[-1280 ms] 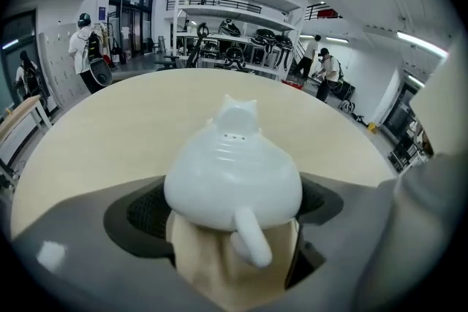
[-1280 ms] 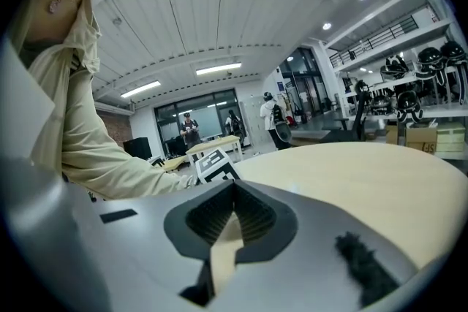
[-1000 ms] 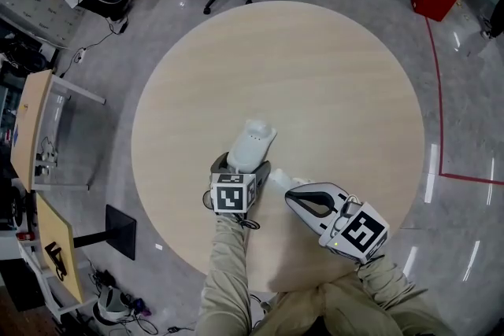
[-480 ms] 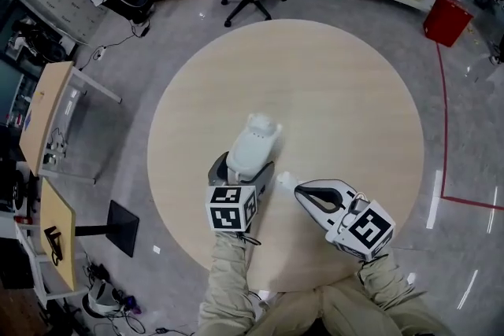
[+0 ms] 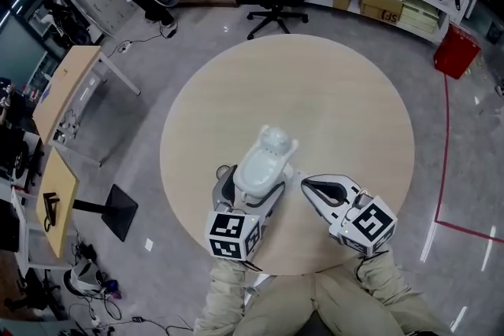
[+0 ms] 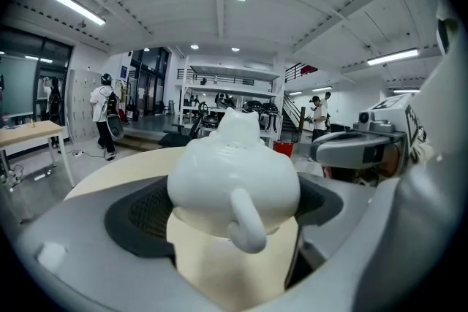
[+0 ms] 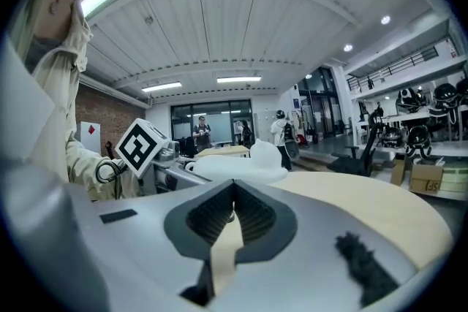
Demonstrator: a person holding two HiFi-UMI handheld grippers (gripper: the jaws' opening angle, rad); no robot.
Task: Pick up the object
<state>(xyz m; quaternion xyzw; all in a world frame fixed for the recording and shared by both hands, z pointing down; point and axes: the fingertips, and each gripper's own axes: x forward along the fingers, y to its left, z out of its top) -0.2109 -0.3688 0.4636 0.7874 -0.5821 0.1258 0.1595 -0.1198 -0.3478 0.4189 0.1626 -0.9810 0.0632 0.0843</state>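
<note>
Whereas a second ago the white figurine [image 5: 266, 157] sat low against the round desk [image 5: 346, 98], it now looks larger and nearer our head camera, just below the frame's centre, so we judge it lifted clear. Our left claw [image 5: 256, 191] is clenched on its sides; in the left gripper view the desk shows beneath it. Our right claw [image 5: 309, 185], pressed closed on nothing, hangs just right of the figurine. The left claw also sits lower in the frame than before. The pick-up seems essentially done.
</note>
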